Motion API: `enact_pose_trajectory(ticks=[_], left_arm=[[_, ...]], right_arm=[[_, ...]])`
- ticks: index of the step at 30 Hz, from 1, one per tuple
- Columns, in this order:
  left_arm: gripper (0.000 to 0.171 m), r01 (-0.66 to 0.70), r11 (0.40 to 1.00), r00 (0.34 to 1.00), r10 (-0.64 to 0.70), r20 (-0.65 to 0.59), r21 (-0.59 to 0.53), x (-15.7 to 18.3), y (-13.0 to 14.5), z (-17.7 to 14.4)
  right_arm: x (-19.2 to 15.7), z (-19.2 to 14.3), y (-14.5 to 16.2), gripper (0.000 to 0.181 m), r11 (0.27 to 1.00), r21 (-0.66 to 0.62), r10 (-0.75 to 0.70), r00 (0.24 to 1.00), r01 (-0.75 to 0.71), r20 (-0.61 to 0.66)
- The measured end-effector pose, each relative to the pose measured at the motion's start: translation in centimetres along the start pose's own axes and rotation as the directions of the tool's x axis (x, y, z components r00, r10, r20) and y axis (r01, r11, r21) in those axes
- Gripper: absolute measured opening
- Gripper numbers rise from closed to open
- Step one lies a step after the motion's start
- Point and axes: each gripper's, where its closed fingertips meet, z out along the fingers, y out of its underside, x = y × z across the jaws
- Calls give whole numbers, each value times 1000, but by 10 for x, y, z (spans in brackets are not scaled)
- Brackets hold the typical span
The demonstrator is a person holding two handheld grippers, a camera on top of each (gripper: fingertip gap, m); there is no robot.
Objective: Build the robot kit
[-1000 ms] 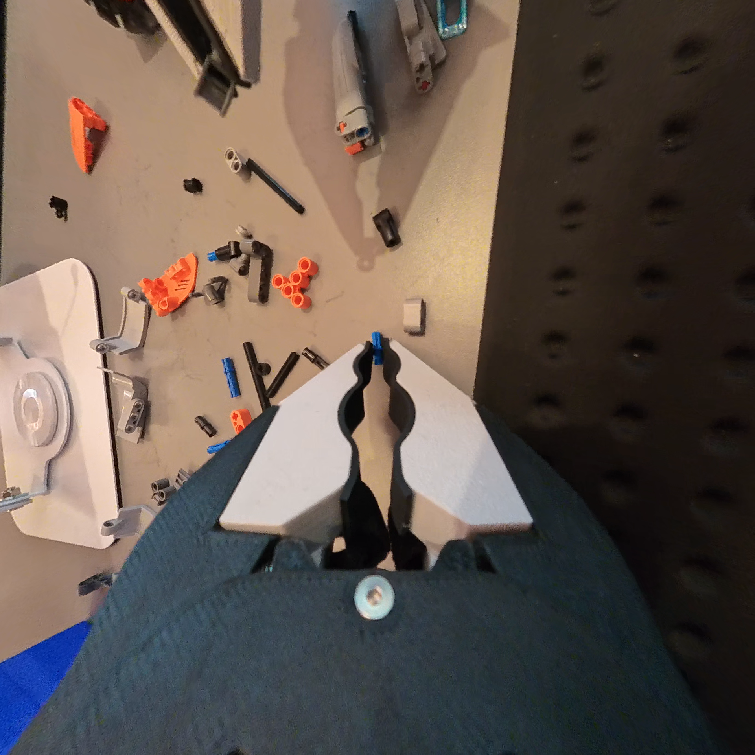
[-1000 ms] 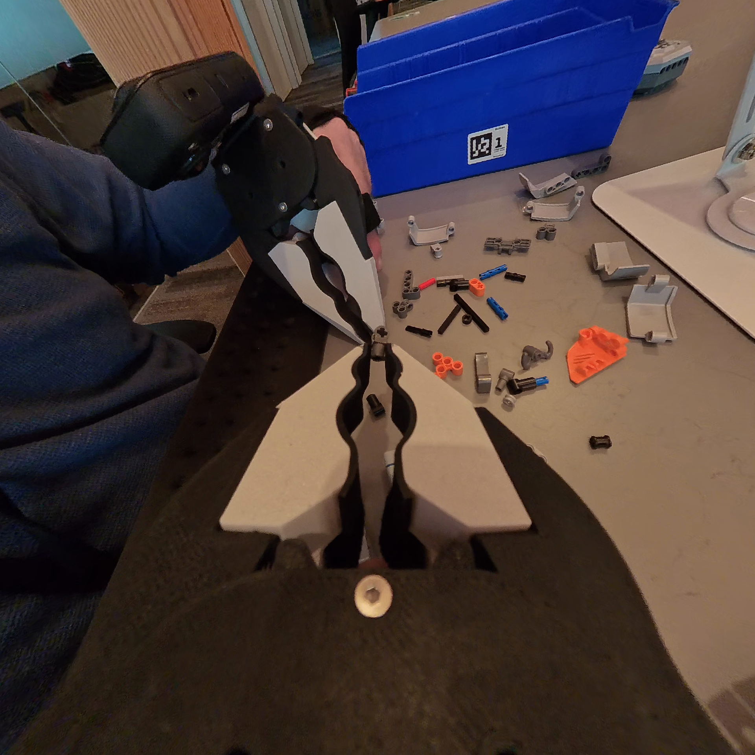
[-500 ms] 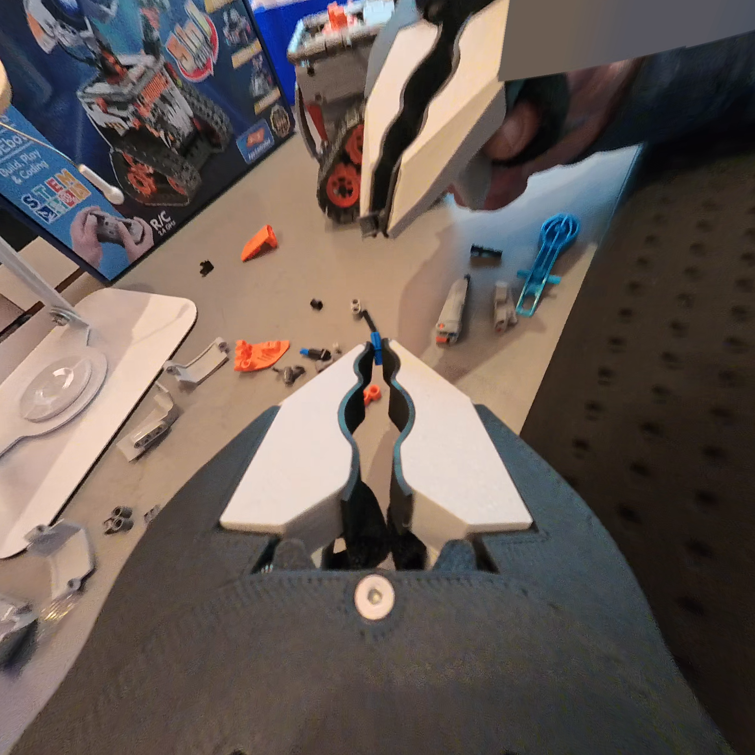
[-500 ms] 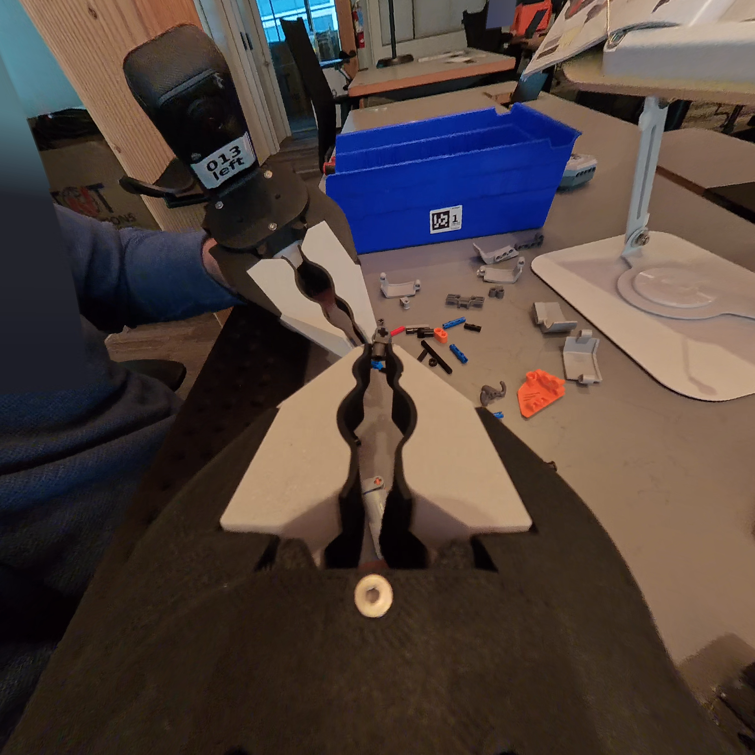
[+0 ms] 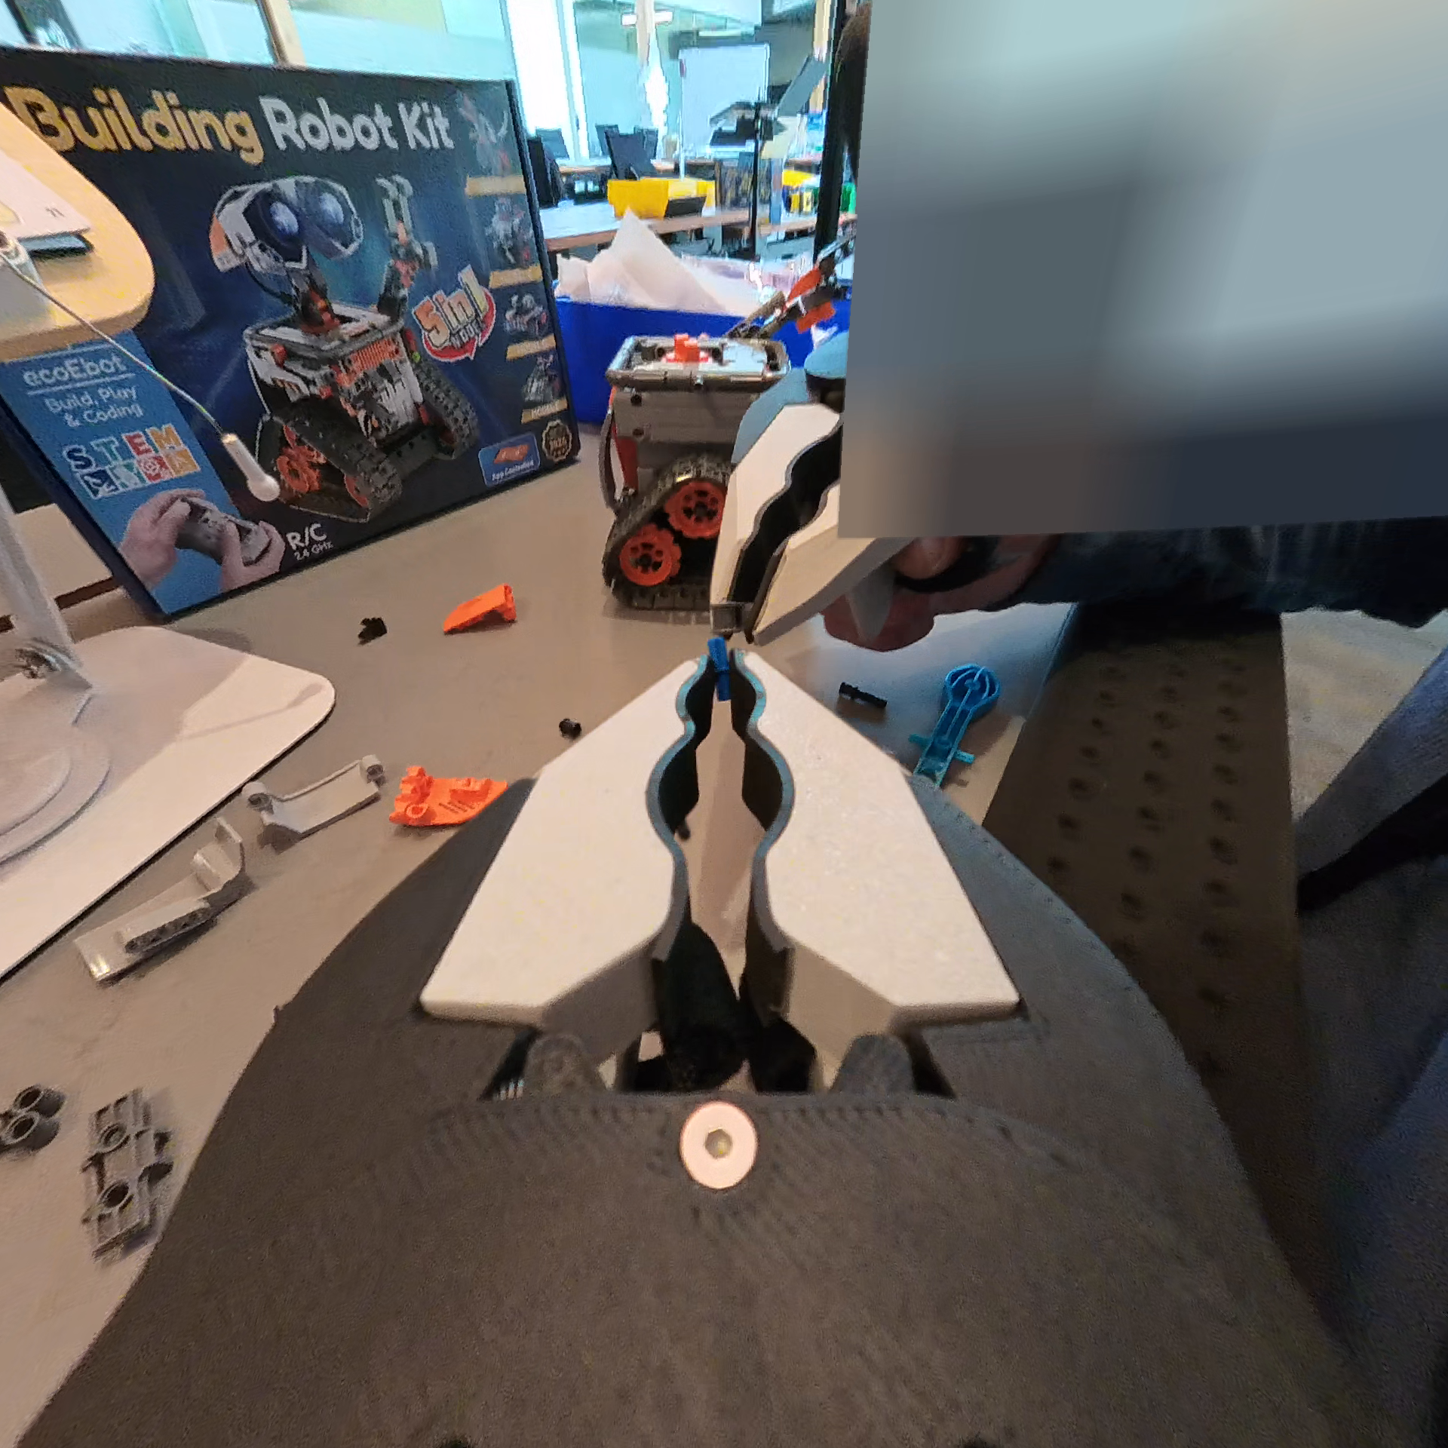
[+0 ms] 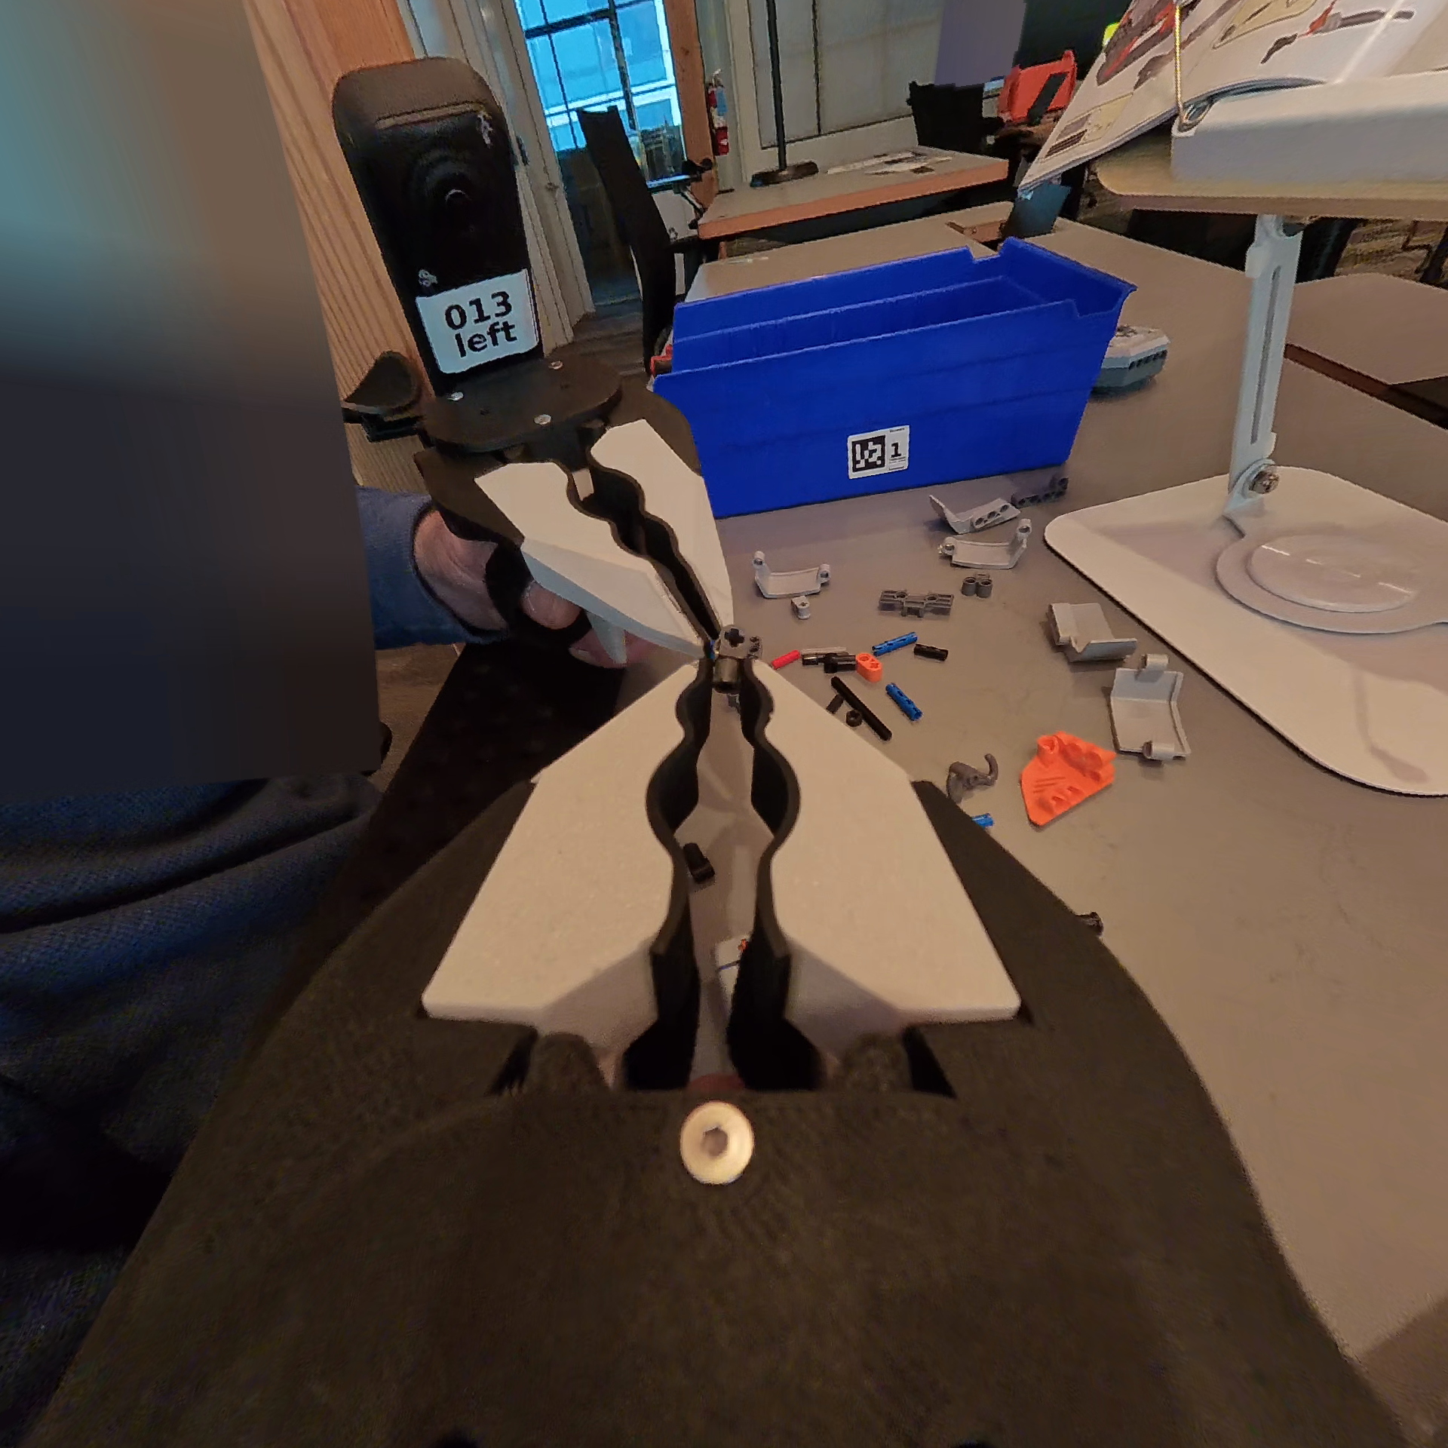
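Observation:
My left gripper (image 5: 718,672) is shut on a small blue pin (image 5: 718,662), held above the grey table. My right gripper (image 6: 730,672) is shut on a small dark grey connector (image 6: 735,652). The two gripper tips meet almost tip to tip in the air. In the left wrist view the right gripper (image 5: 733,623) comes in from the upper right with the connector (image 5: 725,619) just above the blue pin. In the right wrist view the left gripper (image 6: 705,638) comes in from the upper left, its tip at the connector.
A tracked robot model (image 5: 674,462) and a kit box (image 5: 266,313) stand at the back. Loose parts lie on the table: orange pieces (image 5: 443,795) (image 6: 1066,776), grey panels (image 6: 1148,709), black axle (image 6: 860,709), blue tool (image 5: 956,721). A blue bin (image 6: 885,376), a white stand base (image 6: 1293,595) and a black perforated mat (image 5: 1136,823) lie nearby. Less than 4 cm separates the two grippers' tips. The tracked robot model (image 5: 674,462) is about equally far from each gripper, around 20 cm.
Both grippers tilted up from looking down at the table and rose. The tips, each still holding its part, came closer together until they nearly touch.

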Motion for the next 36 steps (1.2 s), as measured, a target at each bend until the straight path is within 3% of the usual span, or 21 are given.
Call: enact_pose_trajectory(ticks=[24,36], left_arm=[[1,-2,999,995,7,-101,49,13,-5,-2],[0,-113,993,989,109,-102,-28,18,9,2]], right_arm=[[-11,-2,3,4,1000,-23,13,994,-11,107],[-11,-2,18,4,993,-121,16,991,0,134]])
